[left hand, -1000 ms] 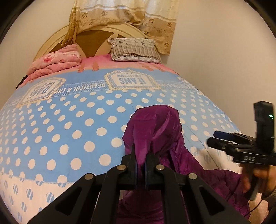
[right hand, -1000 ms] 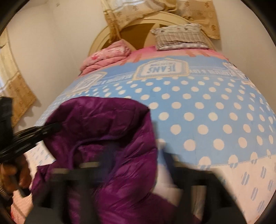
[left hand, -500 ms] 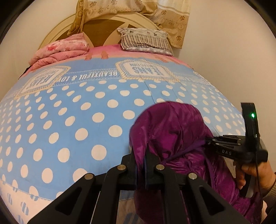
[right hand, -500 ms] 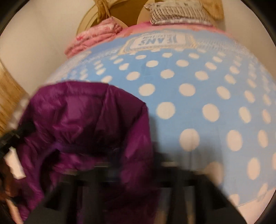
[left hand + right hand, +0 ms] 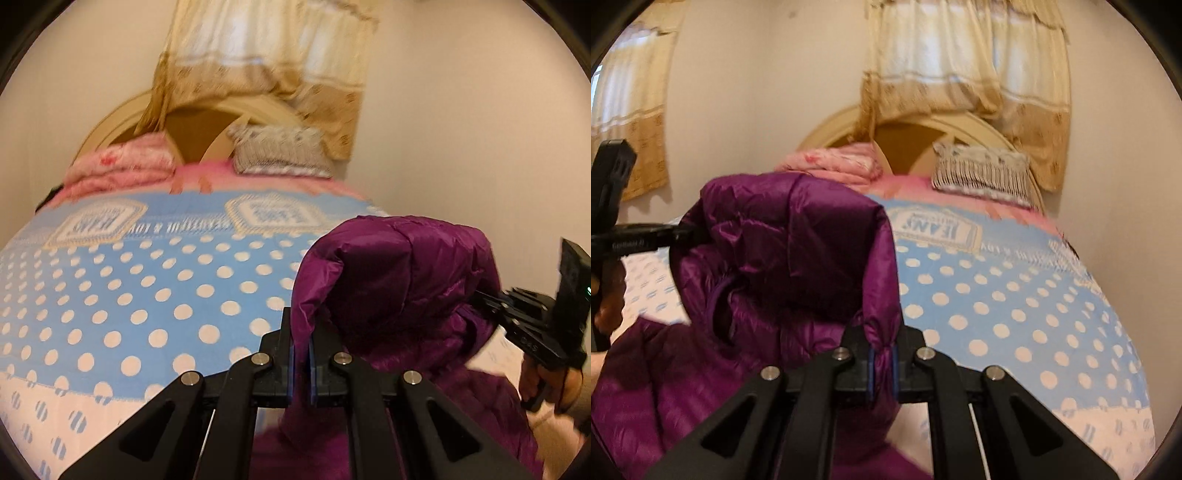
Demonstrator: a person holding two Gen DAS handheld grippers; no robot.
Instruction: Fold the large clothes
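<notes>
Left wrist: left gripper (image 5: 301,354) and right gripper (image 5: 881,356) each pinch the shiny, apparently quilted purple jacket (image 5: 399,280).

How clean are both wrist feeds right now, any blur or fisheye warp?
Left wrist view: curtain and pillow smeared by motion blur, left gripper crisp. Right wrist view: milder blur, purple jacket soft, right gripper sharp. Both views: fisheye bulges the bedspread, corners vignetted black.
</notes>
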